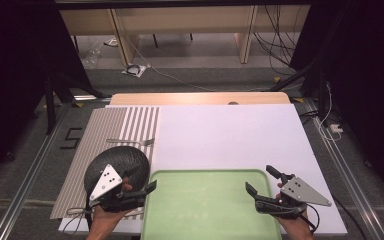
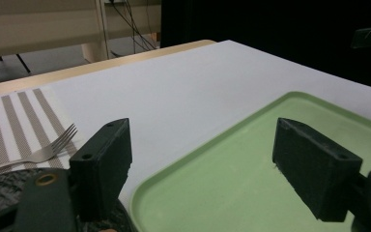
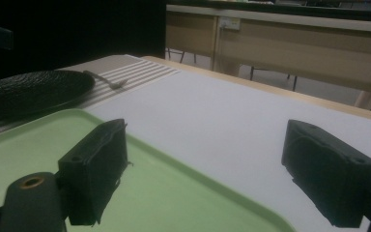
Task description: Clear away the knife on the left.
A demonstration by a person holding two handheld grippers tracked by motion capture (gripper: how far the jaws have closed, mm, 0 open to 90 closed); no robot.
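Note:
A pale green tray [image 1: 210, 210] lies empty at the near edge of the white board. My left gripper [image 1: 142, 179] hovers at the tray's left rim, open, with nothing between its jaws. My right gripper [image 1: 260, 179] hangs over the tray's right end, also open and empty. Just left of the tray, a black round textured plate [image 1: 117, 162] rests on a striped placemat [image 1: 105, 125], with a silver fork [image 1: 130, 141] beyond it. In the left gripper view, the open gripper [image 2: 203, 159] looks over the tray [image 2: 251, 193], with the fork [image 2: 48, 147] at left. The right gripper view has the gripper [image 3: 207, 164] open over the tray's rim [image 3: 174, 164], the plate [image 3: 34, 89] far left.
The white board [image 1: 230, 135] covers most of the wooden table [image 1: 200, 98]. Metal rails run along both sides of the table. Cables and desk legs stand on the floor beyond the far edge.

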